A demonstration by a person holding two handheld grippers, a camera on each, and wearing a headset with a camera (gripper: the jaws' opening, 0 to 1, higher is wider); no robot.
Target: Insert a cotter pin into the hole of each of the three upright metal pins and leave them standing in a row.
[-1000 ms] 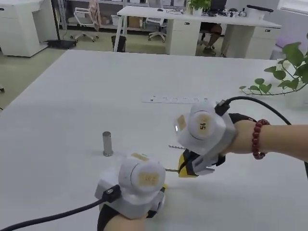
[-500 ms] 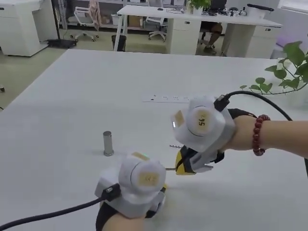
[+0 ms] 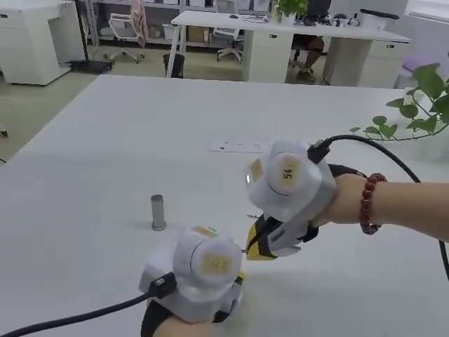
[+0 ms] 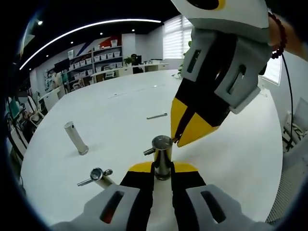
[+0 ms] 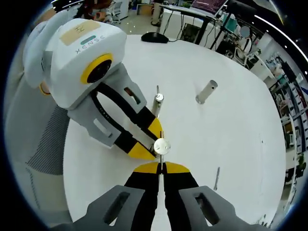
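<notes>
At lower centre my left gripper (image 4: 162, 172) clamps a metal pin (image 4: 161, 151); my right gripper (image 5: 161, 167) pinches the cotter pin (image 4: 149, 151) poking through it.

A cotter pin (image 4: 157, 116) lies right of the leftmost metal pin (image 4: 76, 138).

Leafy plant (image 3: 421, 98), power strip (image 3: 242, 146), far desk (image 3: 280, 21)

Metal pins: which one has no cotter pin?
The lone metal pin, standing apart. The second metal pin has a cotter pin through it; the left gripper's clamped metal pin has one too.
</notes>
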